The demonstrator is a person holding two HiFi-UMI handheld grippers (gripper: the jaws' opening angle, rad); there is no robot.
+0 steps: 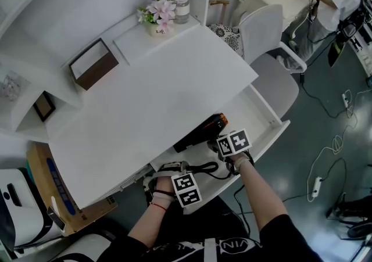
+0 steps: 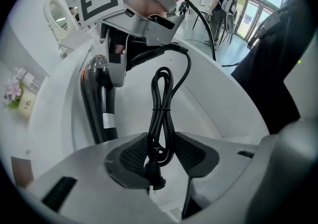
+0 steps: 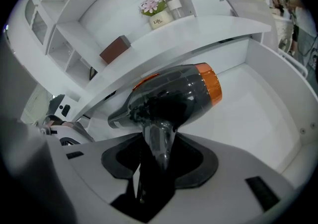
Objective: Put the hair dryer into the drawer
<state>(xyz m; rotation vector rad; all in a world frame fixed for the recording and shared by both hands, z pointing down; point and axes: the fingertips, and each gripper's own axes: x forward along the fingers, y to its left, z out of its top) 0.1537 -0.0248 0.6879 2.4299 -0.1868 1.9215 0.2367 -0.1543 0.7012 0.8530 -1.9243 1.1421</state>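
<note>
Padded fingers (image 3: 201, 161) clasp glossy hair dryer (image 3: 174, 96) (orange-banded).

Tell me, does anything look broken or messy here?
Nothing stands out. The right tool holds the dryer by its handle over the open drawer, and the left tool pinches its tied cord. Nothing looks spilled or cracked.

Black hair dryer (image 3: 171, 96) with orange nozzle band is being held by its handle inside the open white drawer (image 1: 256, 117), cord (image 2: 160, 113) bundled.
</note>
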